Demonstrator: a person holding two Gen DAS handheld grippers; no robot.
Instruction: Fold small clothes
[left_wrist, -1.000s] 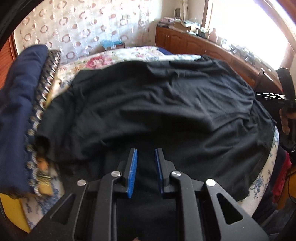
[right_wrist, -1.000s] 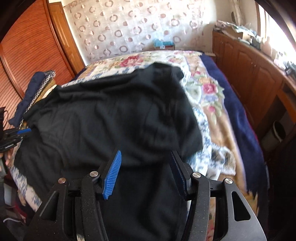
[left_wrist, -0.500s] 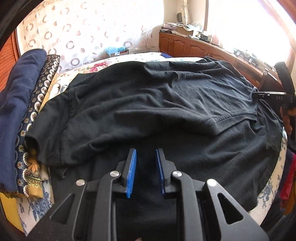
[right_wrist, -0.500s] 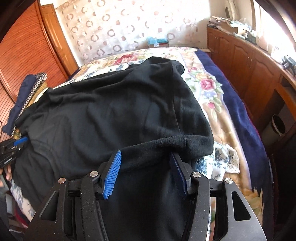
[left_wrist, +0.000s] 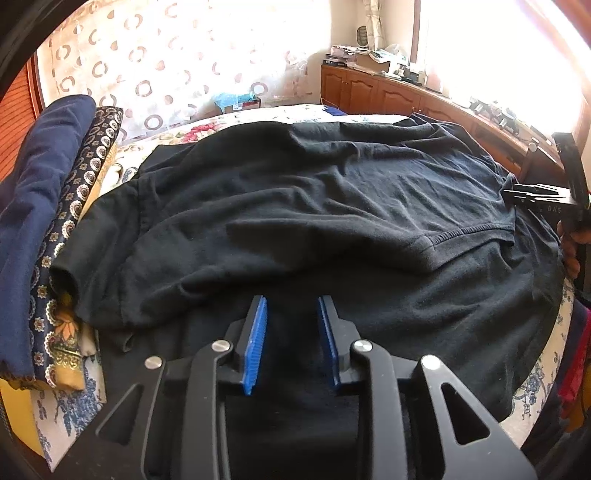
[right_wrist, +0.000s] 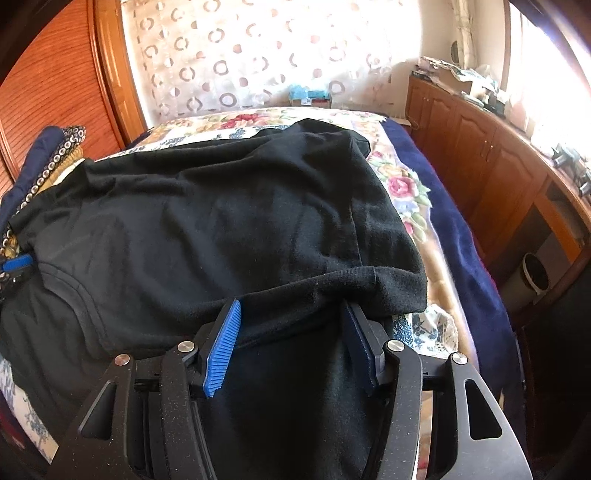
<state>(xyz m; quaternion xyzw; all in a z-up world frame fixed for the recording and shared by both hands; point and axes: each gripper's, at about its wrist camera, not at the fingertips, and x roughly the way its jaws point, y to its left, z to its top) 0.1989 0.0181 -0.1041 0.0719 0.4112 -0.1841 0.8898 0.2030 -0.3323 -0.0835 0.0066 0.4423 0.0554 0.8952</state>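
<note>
Fabric of a black garment (left_wrist: 295, 206) covers most of the bed (right_wrist: 406, 188) in both views, with the top half laid over the lower half, so that a ribbed hem runs across the lower right of the left wrist frame. This placing suggests, in my judgement, that one fold is just made and the cloth is set down to be smoothed.

The left hand-held gripper (left_wrist: 291, 332) sits at the bottom centre of its frame with a narrow gap between the blue pads (left_wrist: 255, 343); dark cloth lies under and between them, but I cannot tell if it is pinched.

The right hand-held gripper (right_wrist: 291, 336) is wide, and the folded edge lies across the tips of its fingers, probably so the edge can rest flat.

A pile of folded textiles (left_wrist: 48, 221) stands at the left edge of the left wrist frame.

Compared with one second ago, the garment lies lower and flatter, and the left gap is slightly wider; the right opening looks unchanged.
</note>
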